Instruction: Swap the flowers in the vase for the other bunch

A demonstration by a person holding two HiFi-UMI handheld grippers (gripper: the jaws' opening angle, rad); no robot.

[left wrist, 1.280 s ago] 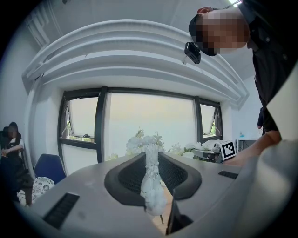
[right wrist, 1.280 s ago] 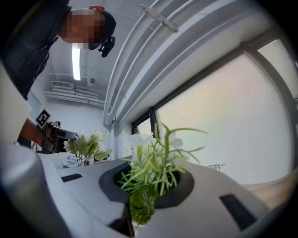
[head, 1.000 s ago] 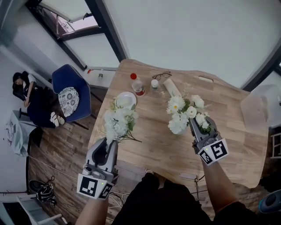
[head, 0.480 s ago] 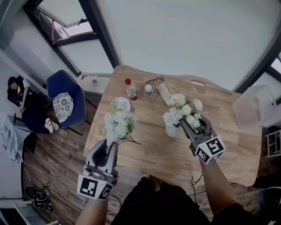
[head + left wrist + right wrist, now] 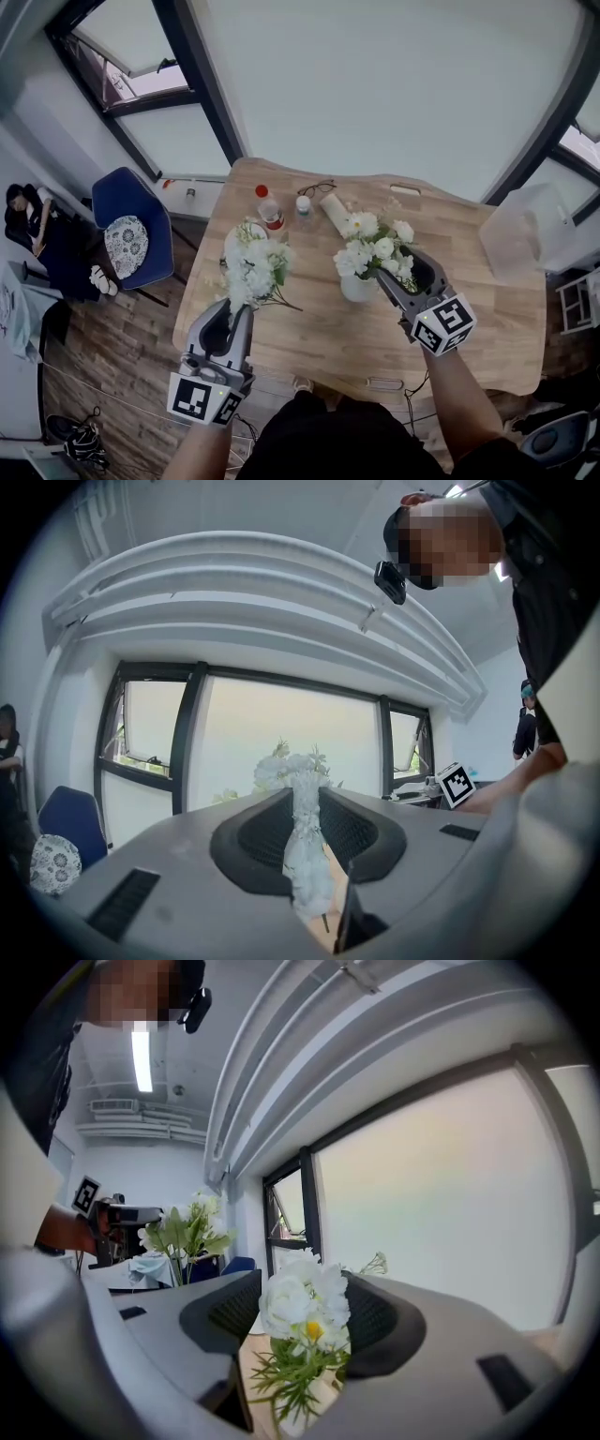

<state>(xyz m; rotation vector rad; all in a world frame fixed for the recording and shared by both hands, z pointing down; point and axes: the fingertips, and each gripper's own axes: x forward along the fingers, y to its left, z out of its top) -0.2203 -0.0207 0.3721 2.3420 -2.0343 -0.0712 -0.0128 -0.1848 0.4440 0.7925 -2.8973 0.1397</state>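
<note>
My left gripper (image 5: 231, 309) is shut on the stem of a bunch of white flowers (image 5: 253, 272) and holds it out over the table's left side. In the left gripper view the white-wrapped stem (image 5: 304, 841) is pinched between the jaws. A second bunch of white flowers (image 5: 375, 247) stands in a small white vase (image 5: 356, 289) at mid-table. My right gripper (image 5: 400, 269) is just right of that bunch. Its jaws are opening, with blooms (image 5: 298, 1302) between them and neither pad touching.
At the table's far edge stand a red-capped bottle (image 5: 270, 214), a small white bottle (image 5: 304, 206), glasses (image 5: 319, 188) and a pale roll (image 5: 334, 212). A white plate (image 5: 234, 246) lies behind the held bunch. A blue chair (image 5: 131, 232) stands left, and a translucent box (image 5: 511, 242) right.
My right gripper let go of the bunch in the vase, its jaws spread wide and it lifted a little. The left gripper kept its hold and barely moved.
</note>
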